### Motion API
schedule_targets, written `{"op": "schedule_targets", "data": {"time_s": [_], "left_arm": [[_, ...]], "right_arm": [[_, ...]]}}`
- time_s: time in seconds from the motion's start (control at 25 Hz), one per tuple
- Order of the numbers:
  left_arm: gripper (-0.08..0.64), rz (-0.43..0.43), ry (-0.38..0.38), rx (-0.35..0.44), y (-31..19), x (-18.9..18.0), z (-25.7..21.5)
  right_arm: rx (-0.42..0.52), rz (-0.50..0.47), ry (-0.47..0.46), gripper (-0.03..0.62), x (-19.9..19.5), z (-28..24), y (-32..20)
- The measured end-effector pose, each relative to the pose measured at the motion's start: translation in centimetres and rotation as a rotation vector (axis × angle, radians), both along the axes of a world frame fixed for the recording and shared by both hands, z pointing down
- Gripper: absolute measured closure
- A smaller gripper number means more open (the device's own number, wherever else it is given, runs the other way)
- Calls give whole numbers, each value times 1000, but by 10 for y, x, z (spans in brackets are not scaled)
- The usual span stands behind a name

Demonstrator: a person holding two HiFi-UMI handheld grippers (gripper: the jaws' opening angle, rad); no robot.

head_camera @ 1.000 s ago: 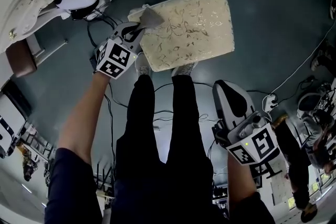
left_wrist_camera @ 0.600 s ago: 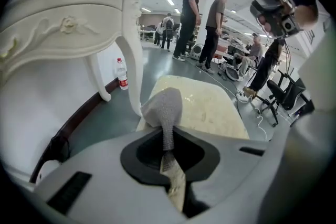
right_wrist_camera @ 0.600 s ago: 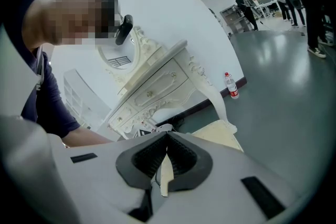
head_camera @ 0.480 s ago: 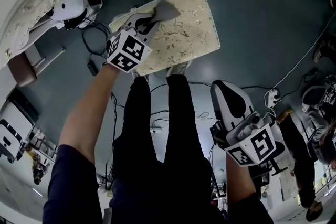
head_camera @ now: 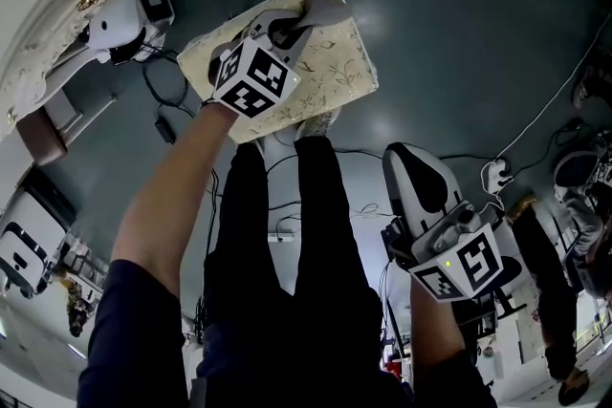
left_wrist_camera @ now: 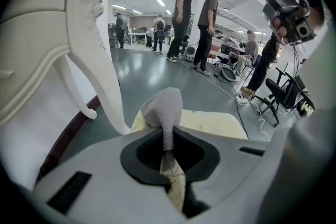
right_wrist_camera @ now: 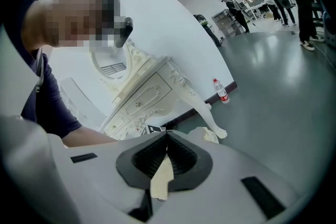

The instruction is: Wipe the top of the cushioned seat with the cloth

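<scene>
Since a second ago our left gripper [head_camera: 304, 22] has swept the cloth [head_camera: 325, 11] along the seat's [head_camera: 335, 72] far edge, from its left corner toward its right. It is clenched on the cloth, which lies on the seat top. Our right gripper [head_camera: 413, 160] hangs by our side, clenched on nothing. We judge the wiping partly done, with the near strip left. We count one cloth, one seat, two grippers.

Grey cloth [left_wrist_camera: 164, 113] between closed jaws
</scene>
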State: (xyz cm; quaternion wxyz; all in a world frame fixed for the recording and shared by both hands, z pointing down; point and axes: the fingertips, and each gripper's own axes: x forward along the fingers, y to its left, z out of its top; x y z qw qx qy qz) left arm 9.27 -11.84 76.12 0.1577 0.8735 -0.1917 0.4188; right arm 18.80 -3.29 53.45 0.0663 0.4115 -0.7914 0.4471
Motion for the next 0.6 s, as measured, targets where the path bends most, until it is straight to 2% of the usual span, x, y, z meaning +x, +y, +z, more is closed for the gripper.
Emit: {"op": "schedule_targets", "data": {"time_s": [0.16,0.28,0.6], "left_arm": [[535,-18,14,9,3,0,-10],[535,-40,27,12,15,-17,-20],[535,-120,29,-6,73,-113,-36]], "right_arm": [[10,-14,3,569,-2,-3,-1],[21,-30,6,569,-15,-7,1],[31,-101,-21,569,-95,-15,18]]}}
